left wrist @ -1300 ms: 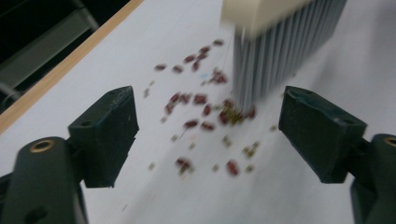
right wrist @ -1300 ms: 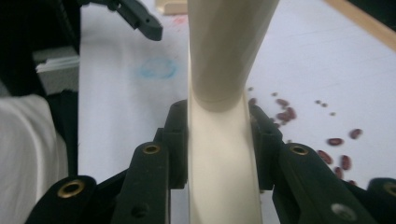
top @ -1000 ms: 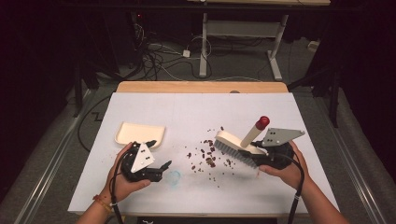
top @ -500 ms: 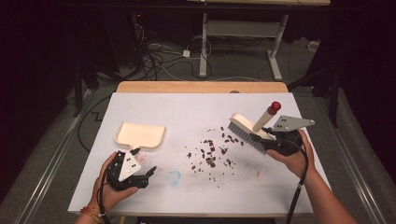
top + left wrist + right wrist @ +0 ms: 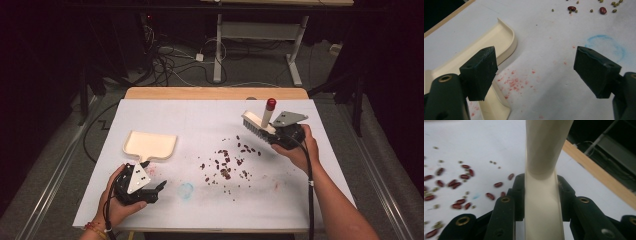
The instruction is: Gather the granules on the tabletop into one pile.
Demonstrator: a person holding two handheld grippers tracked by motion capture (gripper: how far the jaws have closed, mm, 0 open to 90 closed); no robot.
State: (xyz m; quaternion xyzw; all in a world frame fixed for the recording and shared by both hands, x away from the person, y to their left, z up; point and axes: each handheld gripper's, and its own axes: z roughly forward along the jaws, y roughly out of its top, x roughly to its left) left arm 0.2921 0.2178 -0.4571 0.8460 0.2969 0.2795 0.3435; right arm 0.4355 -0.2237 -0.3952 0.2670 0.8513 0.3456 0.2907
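1. Presently, a brush (image 5: 256, 126) is clamped by its cream handle between the jaws of the right gripper (image 5: 284, 134), seen at the right of the high view; the bristles are held above the table (image 5: 200, 112), tilted.
2. In the right gripper view the handle (image 5: 543, 195) is pressed from both sides by the black jaws.
3. The left gripper (image 5: 150, 191), at lower left of the high view, is held with jaws wide apart and nothing between them.
4. A dustpan (image 5: 149, 145) is laid flat just above it, its handle near the jaws.
5. Beans (image 5: 227, 162) are scattered at centre, between dustpan and brush.
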